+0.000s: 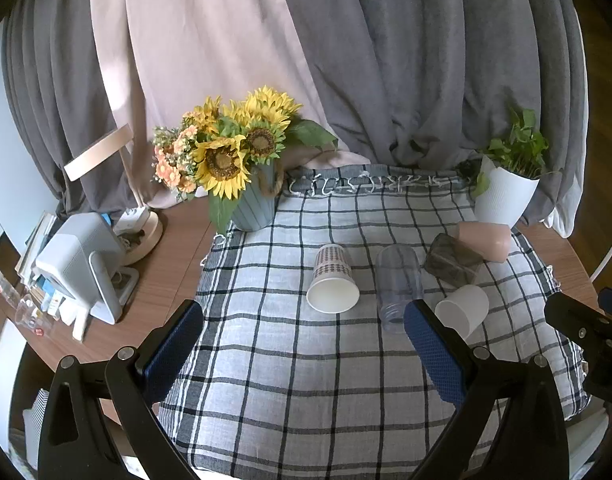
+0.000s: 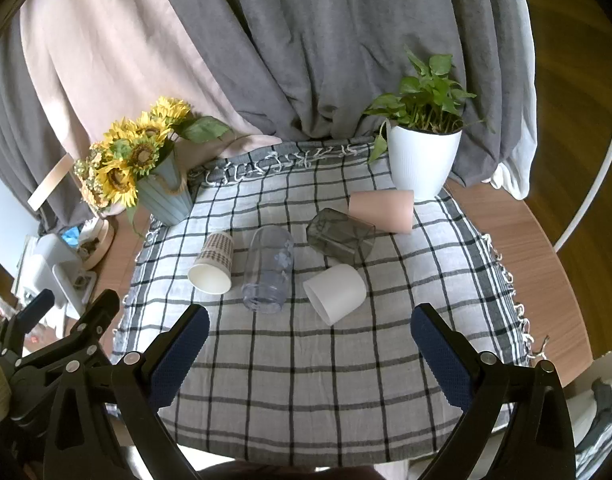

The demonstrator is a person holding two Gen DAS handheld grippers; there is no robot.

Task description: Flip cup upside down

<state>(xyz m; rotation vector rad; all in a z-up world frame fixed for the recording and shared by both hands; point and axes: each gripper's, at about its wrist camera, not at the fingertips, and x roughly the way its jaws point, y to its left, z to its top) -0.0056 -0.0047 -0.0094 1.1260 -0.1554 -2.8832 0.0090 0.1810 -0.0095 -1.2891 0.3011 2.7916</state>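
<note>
Five cups lie on their sides on the checked cloth (image 2: 306, 380); the white cup (image 2: 334, 293), mouth toward the camera, lies nearest the spread right claw (image 2: 309, 356), just ahead; left claw (image 1: 304, 344) also spread, empty

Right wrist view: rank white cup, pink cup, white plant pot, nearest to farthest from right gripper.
From the right gripper:
1. White cup, on its side, just ahead.
2. Pink cup, on its side, farther back, right.
3. White plant pot, upright at the cloth's far right corner.
</note>
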